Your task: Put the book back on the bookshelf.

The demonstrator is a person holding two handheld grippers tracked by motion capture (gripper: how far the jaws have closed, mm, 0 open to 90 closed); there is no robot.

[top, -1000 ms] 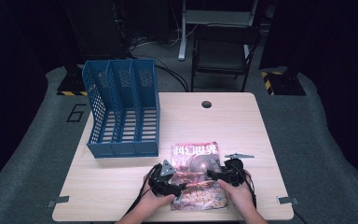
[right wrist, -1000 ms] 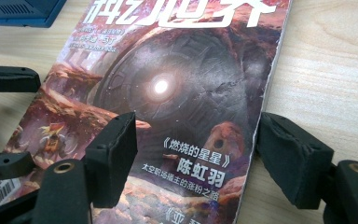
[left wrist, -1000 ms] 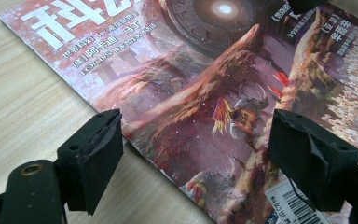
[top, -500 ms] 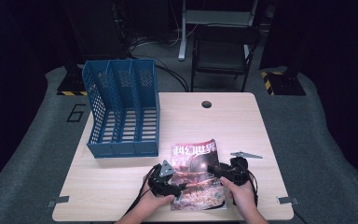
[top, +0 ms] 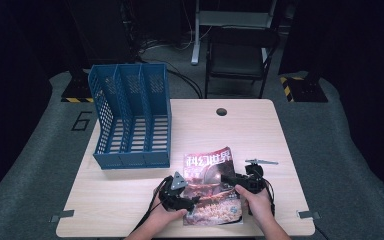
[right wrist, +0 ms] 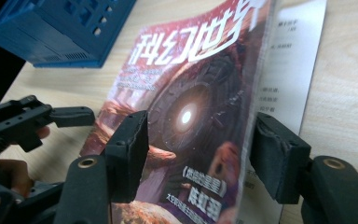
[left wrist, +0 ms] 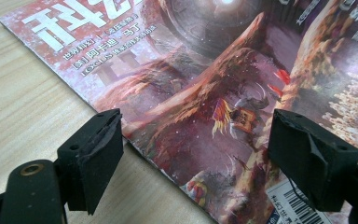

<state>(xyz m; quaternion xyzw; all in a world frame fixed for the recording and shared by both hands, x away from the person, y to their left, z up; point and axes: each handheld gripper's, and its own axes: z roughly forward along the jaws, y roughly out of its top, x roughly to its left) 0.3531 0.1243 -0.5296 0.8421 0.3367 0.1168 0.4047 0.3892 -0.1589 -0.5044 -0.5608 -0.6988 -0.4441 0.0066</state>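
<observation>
A magazine with a red cover and white lettering lies flat near the table's front edge, between both hands. My left gripper is at its left edge. In the left gripper view that gripper is open, its jaws straddling the magazine's spine edge just above the cover. My right gripper is at the right edge. It is open too, with the raised edge of the cover between its jaws and a white inner page showing beside it.
A blue three-slot file rack stands at the table's back left, its base corner near the magazine's top. A round cable hole sits at the table's far edge. A dark chair stands behind the table.
The right gripper has shifted slightly left onto the magazine's right edge, and that edge of the cover has risen a little. The left gripper has barely moved.
</observation>
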